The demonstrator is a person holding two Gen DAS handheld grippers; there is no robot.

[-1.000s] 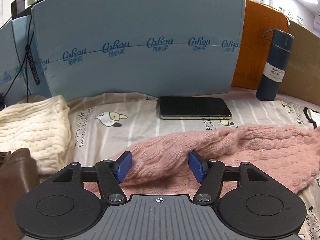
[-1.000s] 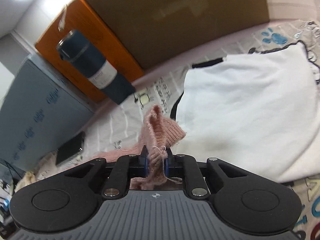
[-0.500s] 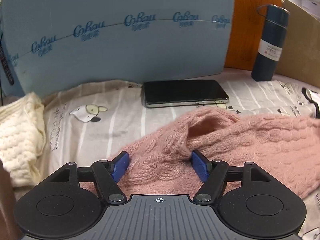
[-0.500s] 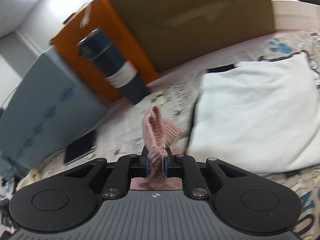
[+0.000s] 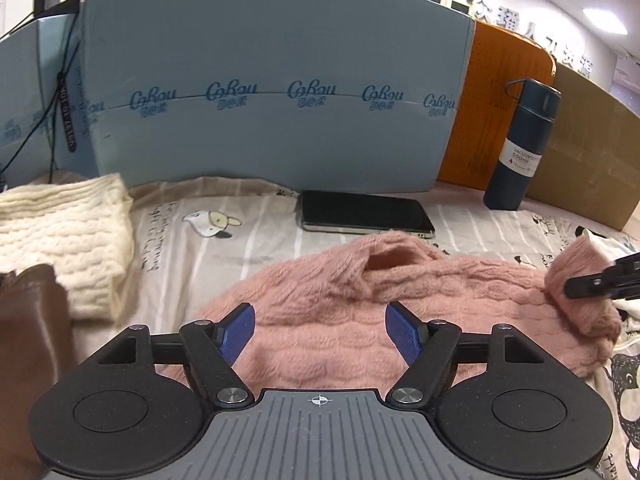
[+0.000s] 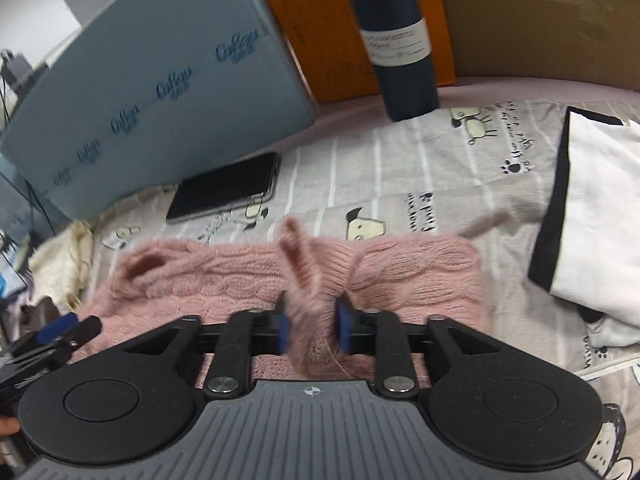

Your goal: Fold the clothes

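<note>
Across printed bedding, pink sweater (image 5: pixel 320 292) lies under released left gripper (image 5: pixel 319 327); right gripper (image 6: pixel 312 322) opening around its sleeve.

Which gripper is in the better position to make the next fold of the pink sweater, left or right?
Probably the left gripper: its jaws are opening wide over the pink sweater. The right gripper is opening too, its sleeve end still between the pads.

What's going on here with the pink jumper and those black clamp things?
A person is folding a pink sweater on a printed bedsheet, using a handheld gripper in each hand. The right gripper has a bunched end of the sweater between its jaws, which are opening. The left gripper hovers over the near edge, jaws opening, pads off the knit. A phone and a dark bottle sit behind.
</note>
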